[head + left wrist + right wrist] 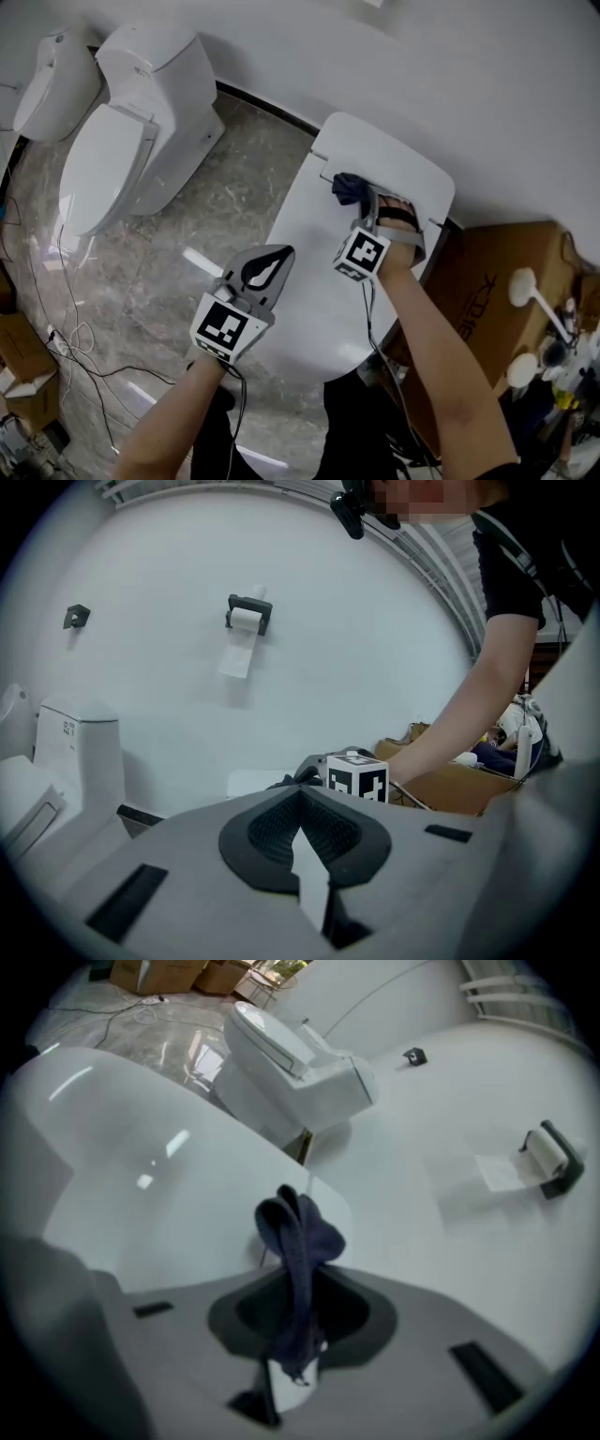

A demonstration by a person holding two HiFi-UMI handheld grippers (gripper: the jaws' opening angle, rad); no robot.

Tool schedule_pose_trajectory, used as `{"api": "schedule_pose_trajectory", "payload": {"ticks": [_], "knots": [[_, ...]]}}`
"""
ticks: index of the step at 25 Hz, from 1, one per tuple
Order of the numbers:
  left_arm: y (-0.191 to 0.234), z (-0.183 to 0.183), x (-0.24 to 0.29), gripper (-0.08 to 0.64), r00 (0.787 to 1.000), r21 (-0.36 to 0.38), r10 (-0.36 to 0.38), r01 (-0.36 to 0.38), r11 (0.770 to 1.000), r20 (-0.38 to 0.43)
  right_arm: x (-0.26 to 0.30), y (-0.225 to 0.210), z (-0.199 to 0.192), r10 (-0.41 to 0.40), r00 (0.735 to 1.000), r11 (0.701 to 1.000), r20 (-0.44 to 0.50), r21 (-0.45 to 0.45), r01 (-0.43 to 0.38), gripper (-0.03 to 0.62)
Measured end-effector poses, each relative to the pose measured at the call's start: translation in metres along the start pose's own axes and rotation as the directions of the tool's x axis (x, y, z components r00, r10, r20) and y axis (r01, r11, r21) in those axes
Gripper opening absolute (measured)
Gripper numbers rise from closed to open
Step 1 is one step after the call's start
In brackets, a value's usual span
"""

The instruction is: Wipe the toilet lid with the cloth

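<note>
Seemingly just starting: clamps crumpled dark-blue cloth (348, 187) in right gripper (298, 1340) at 1 o'clock end of glossy white toilet lid (314, 253); holds left gripper (302, 829) closed, empty, near 7 o'clock

The right gripper (300, 1283) pinches a dark cloth (300, 1227) over the toilet lid (141, 1176).

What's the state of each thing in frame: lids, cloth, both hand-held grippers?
toilet lid: down, closed.
cloth: bunched, clamped, at the lid's back end.
right hand-held gripper: shut on the cloth.
left hand-held gripper: shut, empty, by the lid's left edge.
neighbouring toilet's lid: down.
paper roll: on its wall holder, one sheet hanging.
</note>
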State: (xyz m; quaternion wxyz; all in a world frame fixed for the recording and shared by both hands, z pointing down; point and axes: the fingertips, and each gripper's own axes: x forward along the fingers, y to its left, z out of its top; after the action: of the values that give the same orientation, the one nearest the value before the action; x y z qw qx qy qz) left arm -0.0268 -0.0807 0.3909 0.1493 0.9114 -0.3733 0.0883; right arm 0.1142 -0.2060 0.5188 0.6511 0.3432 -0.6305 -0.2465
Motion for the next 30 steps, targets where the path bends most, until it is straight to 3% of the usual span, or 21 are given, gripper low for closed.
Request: {"api": "schedule_pose_trajectory", "payload": {"ticks": [10, 30], "knots": [[0.0, -0.003, 0.011, 0.012, 0.999, -0.009, 0.031, -0.03, 0.999, 0.023, 0.023, 0.013, -0.011, 0.028, 1.0, 0.999, -0.003, -0.036, -0.028, 0.081], [-0.011, -0.026, -0.036, 0.012, 1.0, -0.019, 0.004, -0.004, 1.0, -0.011, -0.026, 0.087, 0.005, 0.102, 0.994, 0.995, -0.029, -0.014, -0.103, 0.081]]}}
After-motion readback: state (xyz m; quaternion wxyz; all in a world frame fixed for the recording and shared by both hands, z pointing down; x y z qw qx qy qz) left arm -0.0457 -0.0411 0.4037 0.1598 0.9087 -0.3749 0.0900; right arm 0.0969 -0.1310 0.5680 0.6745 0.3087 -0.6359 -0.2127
